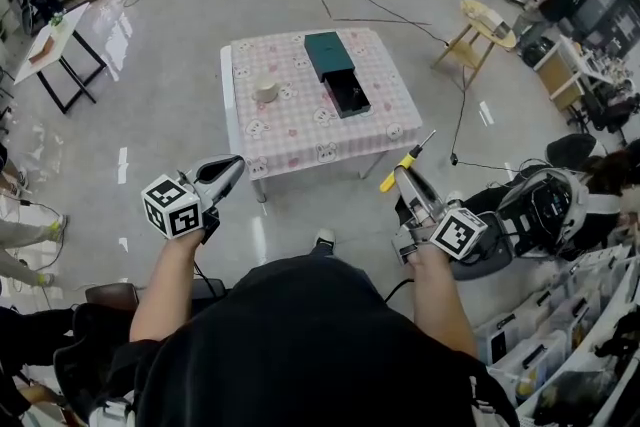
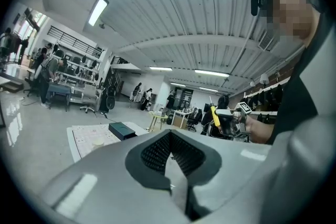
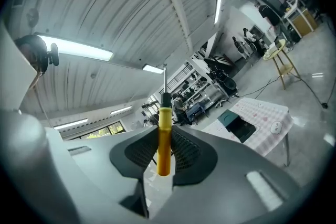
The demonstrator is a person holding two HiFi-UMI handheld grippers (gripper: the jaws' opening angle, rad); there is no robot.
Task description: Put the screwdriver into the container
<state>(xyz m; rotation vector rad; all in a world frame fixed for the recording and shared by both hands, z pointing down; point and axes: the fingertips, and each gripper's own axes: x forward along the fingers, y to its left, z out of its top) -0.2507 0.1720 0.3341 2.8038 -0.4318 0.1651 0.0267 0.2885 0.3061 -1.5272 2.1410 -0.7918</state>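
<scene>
My right gripper (image 1: 403, 171) is shut on a yellow-handled screwdriver (image 1: 403, 163), held up in the air in front of the table with its metal tip pointing away. In the right gripper view the screwdriver (image 3: 164, 134) stands upright between the jaws. The dark green container (image 1: 338, 70), a drawer-like box with its black tray pulled open toward me, sits on the pink checked table (image 1: 300, 130). It also shows as a small box (image 3: 237, 125) far off in the right gripper view. My left gripper (image 1: 228, 169) is shut and empty, held in the air left of the table's near corner.
A small round beige object (image 1: 266, 91) lies on the table's left part. A wooden stool (image 1: 481, 27) stands at the far right, with cables on the floor (image 1: 400, 20). Bins and shelves (image 1: 560, 355) crowd my right side; a black-legged table (image 1: 55, 50) stands far left.
</scene>
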